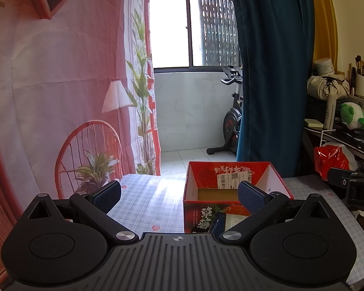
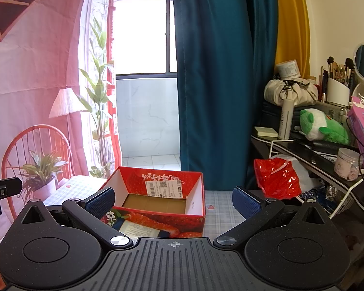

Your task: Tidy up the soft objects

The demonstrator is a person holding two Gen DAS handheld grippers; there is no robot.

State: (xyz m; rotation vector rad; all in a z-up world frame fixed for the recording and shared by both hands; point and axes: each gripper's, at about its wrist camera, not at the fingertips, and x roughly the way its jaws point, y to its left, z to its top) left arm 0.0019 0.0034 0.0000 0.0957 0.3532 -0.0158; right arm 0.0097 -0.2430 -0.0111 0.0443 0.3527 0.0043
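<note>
On the checked tablecloth [image 1: 145,201] stood an open red strawberry box [image 2: 194,186], its brown cardboard floor bare and a white shipping label stuck inside the far wall. Seen from the left wrist, the left gripper [image 1: 179,195] was spread wide with nothing between its blue pads, the box [image 1: 276,179] lying at about one o'clock of it. The right gripper [image 2: 173,200] was likewise wide apart and held nothing, the box straight ahead at twelve o'clock. A green and white plush toy [image 2: 325,127] lay on the cluttered side shelf [image 2: 310,152] at two o'clock, well apart from the box, above a red plastic bag [image 2: 276,177].
</note>
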